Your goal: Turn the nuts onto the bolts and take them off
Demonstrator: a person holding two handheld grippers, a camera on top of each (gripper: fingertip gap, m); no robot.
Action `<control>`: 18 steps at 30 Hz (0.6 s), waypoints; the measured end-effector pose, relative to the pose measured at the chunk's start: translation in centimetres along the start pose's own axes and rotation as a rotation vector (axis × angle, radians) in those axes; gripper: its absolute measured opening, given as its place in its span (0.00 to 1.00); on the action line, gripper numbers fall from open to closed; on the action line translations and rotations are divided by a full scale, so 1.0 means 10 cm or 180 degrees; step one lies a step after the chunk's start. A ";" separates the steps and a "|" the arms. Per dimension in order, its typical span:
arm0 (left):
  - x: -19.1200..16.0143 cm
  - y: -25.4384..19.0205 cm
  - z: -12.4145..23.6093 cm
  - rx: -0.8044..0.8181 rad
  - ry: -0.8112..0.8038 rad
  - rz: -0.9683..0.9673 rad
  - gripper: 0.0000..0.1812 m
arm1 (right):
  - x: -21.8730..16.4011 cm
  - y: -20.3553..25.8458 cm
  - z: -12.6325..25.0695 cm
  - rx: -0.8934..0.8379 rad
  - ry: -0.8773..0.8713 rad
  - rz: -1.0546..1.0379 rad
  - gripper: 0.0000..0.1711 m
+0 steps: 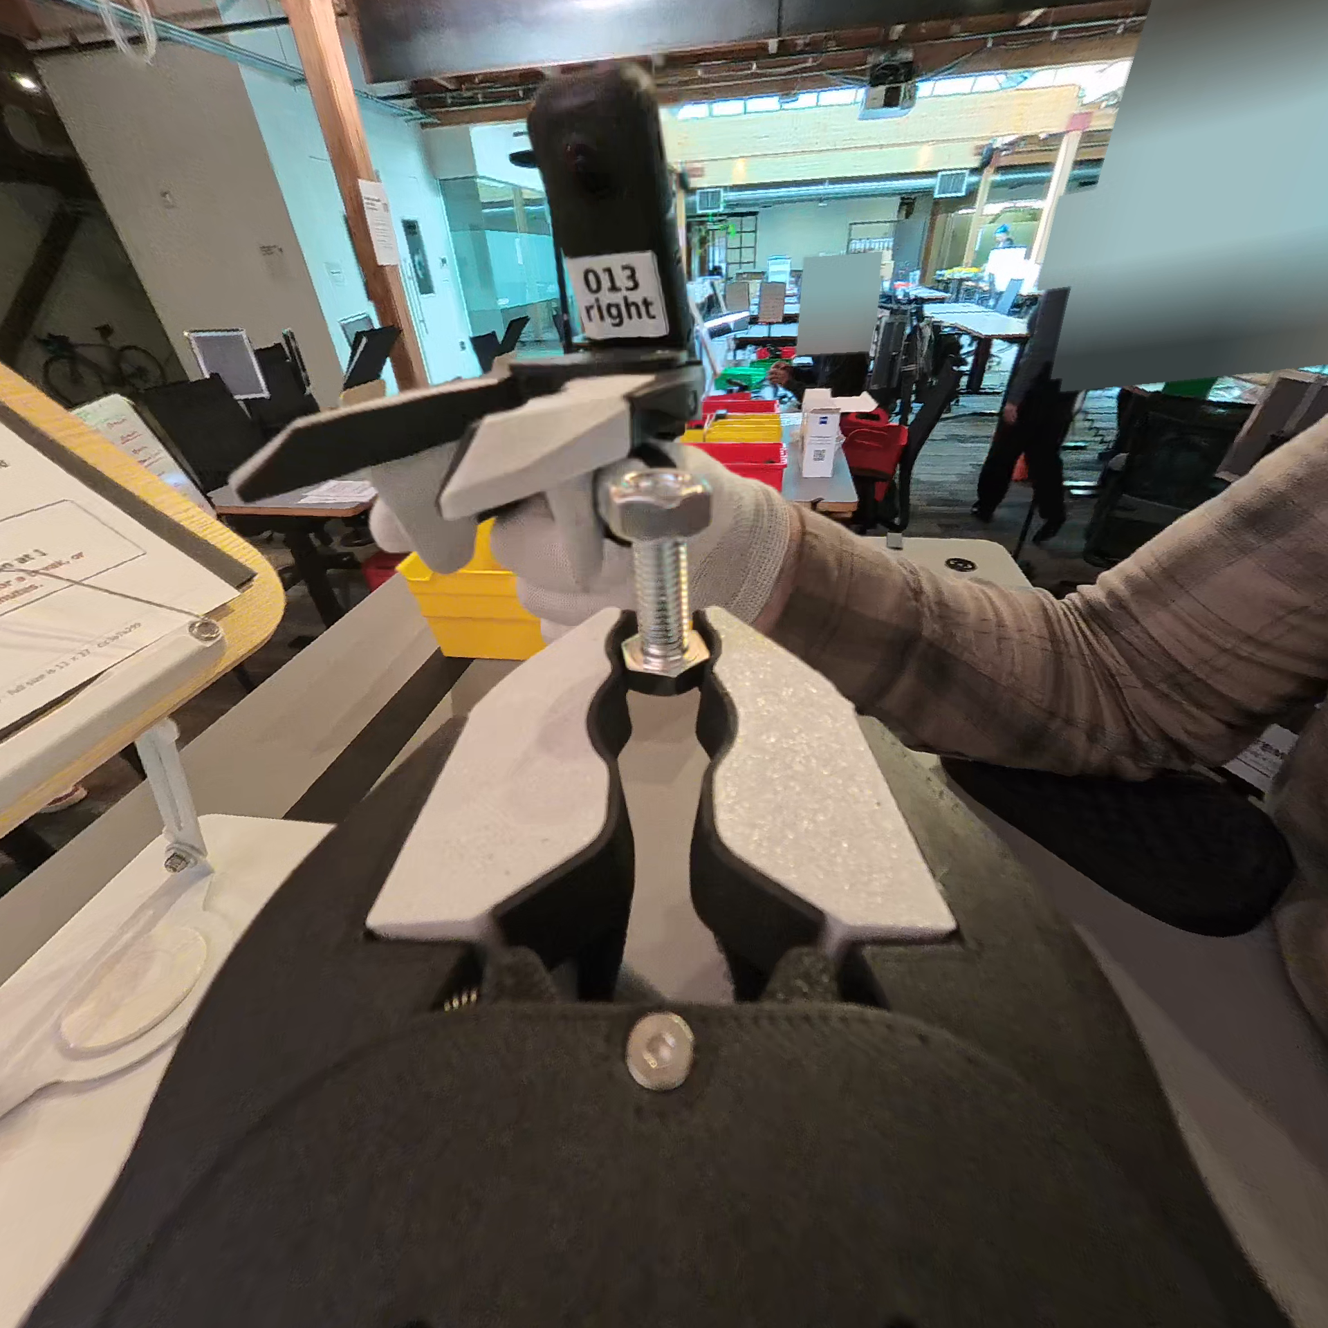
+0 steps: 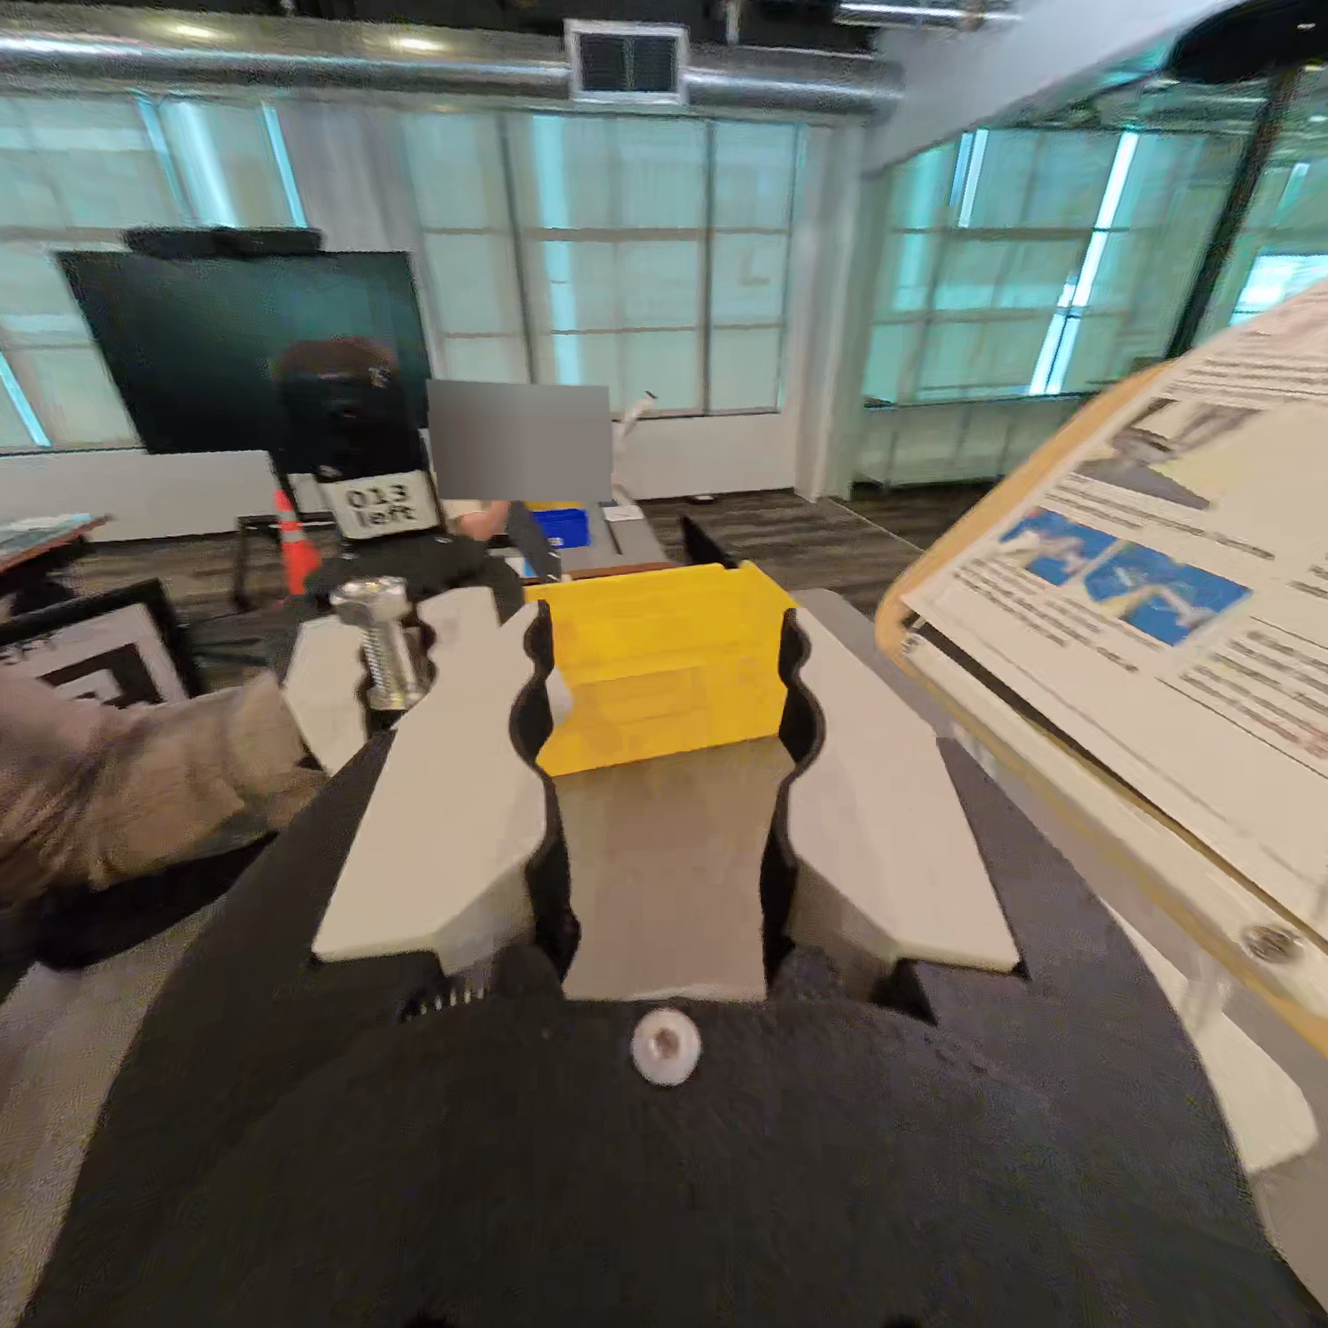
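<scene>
The left gripper [image 1: 665, 665] pinches the nut [image 1: 665, 655] at its fingertips, with the bolt [image 1: 661, 568] standing upright out of it, head up (long axis vertical). Beyond, the right gripper [image 1: 345, 460] is spread and empty, beside the bolt head and aimed past it toward the yellow bin [image 2: 661, 661] at the desk's [image 2: 661, 848] far edge.
</scene>
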State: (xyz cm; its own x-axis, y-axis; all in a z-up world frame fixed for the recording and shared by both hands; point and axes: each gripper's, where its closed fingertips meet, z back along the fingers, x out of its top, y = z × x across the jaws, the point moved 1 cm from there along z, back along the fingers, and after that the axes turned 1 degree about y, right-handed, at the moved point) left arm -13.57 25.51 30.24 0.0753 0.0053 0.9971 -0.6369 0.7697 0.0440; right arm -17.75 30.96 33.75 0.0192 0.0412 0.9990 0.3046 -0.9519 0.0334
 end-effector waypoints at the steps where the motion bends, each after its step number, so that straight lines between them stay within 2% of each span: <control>1: 0.01 0.02 0.00 0.0051 0.0012 -0.0005 0.09 | -0.03 -0.04 0.04 -0.0014 -0.0005 -0.0003 0.35; 4: 0.00 0.04 0.00 0.0075 0.0012 0.0015 0.09 | 0.09 0.06 0.12 0.0236 -0.0194 -0.0030 0.39; 6: -0.02 0.06 0.00 0.0083 0.0023 0.0038 0.09 | 0.10 0.18 0.11 0.0365 -0.0128 0.0089 0.42; 12: -0.05 0.13 -0.02 0.0251 0.0097 0.0017 0.09 | 0.05 0.45 0.06 0.0633 0.0040 0.0341 0.39; 18: -0.05 0.11 -0.03 0.0220 0.0095 0.0006 0.09 | 0.02 0.40 0.02 0.0651 0.0017 0.0247 0.37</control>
State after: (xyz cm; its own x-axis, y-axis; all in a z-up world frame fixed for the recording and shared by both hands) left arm -14.10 26.50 29.81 0.0962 0.0265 0.9950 -0.6885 0.7237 0.0473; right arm -16.31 27.20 34.03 0.0453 -0.0320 0.9985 0.4892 -0.8707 -0.0501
